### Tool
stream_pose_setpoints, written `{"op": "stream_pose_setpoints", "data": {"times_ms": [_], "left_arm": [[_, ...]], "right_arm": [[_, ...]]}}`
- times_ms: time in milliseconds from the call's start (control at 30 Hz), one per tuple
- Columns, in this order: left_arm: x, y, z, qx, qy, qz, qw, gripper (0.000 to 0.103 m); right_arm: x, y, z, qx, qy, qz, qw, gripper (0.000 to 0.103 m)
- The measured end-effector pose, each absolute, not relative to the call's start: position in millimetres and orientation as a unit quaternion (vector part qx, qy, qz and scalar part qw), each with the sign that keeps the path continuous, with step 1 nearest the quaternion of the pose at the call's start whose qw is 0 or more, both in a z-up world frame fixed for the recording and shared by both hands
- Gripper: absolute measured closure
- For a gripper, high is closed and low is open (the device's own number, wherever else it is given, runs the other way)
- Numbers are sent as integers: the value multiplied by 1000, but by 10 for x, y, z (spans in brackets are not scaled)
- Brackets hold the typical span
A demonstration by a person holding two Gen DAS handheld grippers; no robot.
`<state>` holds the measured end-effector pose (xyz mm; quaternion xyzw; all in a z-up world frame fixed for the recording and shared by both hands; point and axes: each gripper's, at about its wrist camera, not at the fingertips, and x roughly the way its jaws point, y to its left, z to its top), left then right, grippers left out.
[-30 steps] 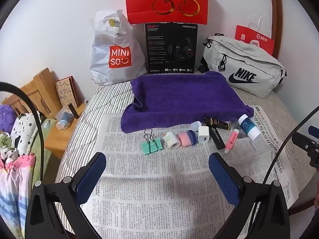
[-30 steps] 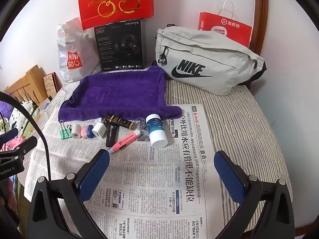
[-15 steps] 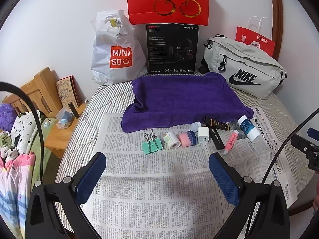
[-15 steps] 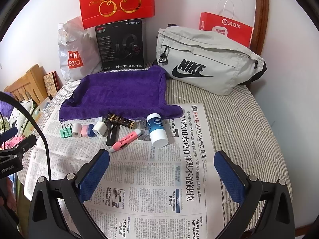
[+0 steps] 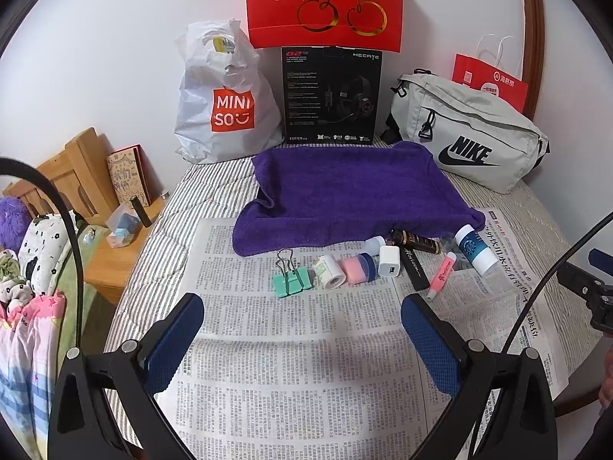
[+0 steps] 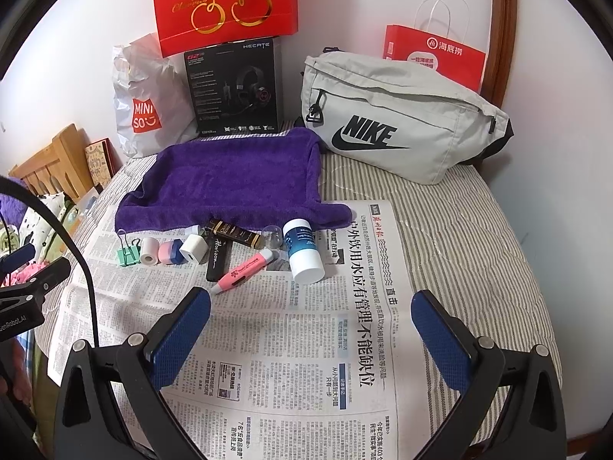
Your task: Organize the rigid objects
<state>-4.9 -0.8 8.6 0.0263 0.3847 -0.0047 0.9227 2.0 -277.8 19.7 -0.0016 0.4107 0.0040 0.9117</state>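
A row of small items lies on newspaper [image 5: 299, 349] in front of a purple towel [image 5: 356, 188]: a green binder clip [image 5: 291, 281], a tape roll [image 5: 329, 271], a pink and blue eraser [image 5: 358, 267], a white charger [image 5: 389, 261], a black bar [image 5: 415, 270], a pink pen [image 5: 440, 275] and a white and blue bottle [image 5: 475, 248]. My left gripper [image 5: 302, 329] hangs open above the paper, short of the clip. My right gripper [image 6: 310, 322] is open too, its left fingertip near the pink pen [image 6: 245, 271], with the bottle [image 6: 302, 249] beyond it.
At the back stand a white shopping bag [image 5: 226, 103], a black headset box [image 5: 331, 96], a red gift bag [image 5: 325, 0] and a grey waist bag [image 6: 398, 119]. A wooden bedside table [image 5: 115, 245] is off the left edge. The striped sheet [image 6: 467, 237] runs right of the paper.
Both views have shifted only slightly; the items sit a touch nearer and lower in the right wrist view. Nothing has been taken hold of or moved.
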Motion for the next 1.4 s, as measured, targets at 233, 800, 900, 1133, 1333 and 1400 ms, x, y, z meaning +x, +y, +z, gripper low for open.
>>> {"op": "stream_pose_setpoints", "data": {"times_ms": [233,800,900,1133,1333,1400], "left_arm": [[-48,5,92,28,385,-2,923,0],[-78,20,74,26,384,1,923,0],[-82,14,71,26,385,0,923,0],[-74,3,79,27,387,-1,922,0],[-60,19,75,27,388,-1,921,0],[-52,25,72,26,389,-2,921,0]], "right_arm": [[11,-2771,204,-2,410,5,912,0],[-1,-2751,189,-1,413,10,911,0],[-2,-2750,189,-2,413,10,911,0],[0,-2746,188,-3,415,12,910,0],[2,-2738,186,-2,415,14,910,0],[7,-2737,188,-4,415,14,910,0]]}}
